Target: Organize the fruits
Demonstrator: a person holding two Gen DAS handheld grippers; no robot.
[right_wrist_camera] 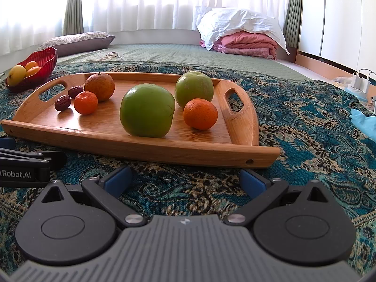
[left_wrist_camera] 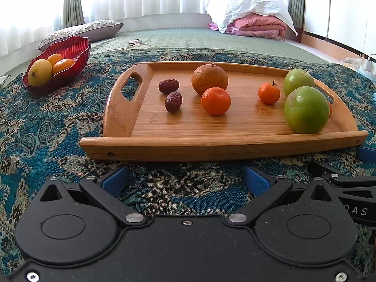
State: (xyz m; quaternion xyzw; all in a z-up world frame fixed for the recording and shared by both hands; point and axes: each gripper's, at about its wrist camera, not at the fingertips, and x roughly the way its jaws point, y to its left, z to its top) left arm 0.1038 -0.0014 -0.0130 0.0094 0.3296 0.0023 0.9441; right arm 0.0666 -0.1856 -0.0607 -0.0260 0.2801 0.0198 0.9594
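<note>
A wooden tray point(left_wrist_camera: 235, 145) point(right_wrist_camera: 145, 148) lies on the patterned cloth. On it are two green fruits point(left_wrist_camera: 305, 110) point(right_wrist_camera: 146, 110), a large brownish orange point(left_wrist_camera: 209, 78) point(right_wrist_camera: 99, 85), two small mandarins point(left_wrist_camera: 215, 101) point(right_wrist_camera: 200, 114) and two dark red dates point(left_wrist_camera: 174, 101) point(right_wrist_camera: 62, 103). A red bowl point(left_wrist_camera: 75, 54) point(right_wrist_camera: 47, 58) at the far left holds a yellow fruit and oranges. My left gripper point(left_wrist_camera: 185, 181) is open and empty in front of the tray's near edge. My right gripper point(right_wrist_camera: 184, 179) is open and empty, also just short of the tray.
A patterned teal cloth point(left_wrist_camera: 47, 129) covers the bed. A pillow point(left_wrist_camera: 82, 30) and folded pink and white bedding point(left_wrist_camera: 253, 23) lie at the back. White chargers point(right_wrist_camera: 362, 82) and a blue cloth point(right_wrist_camera: 364, 122) sit at the right.
</note>
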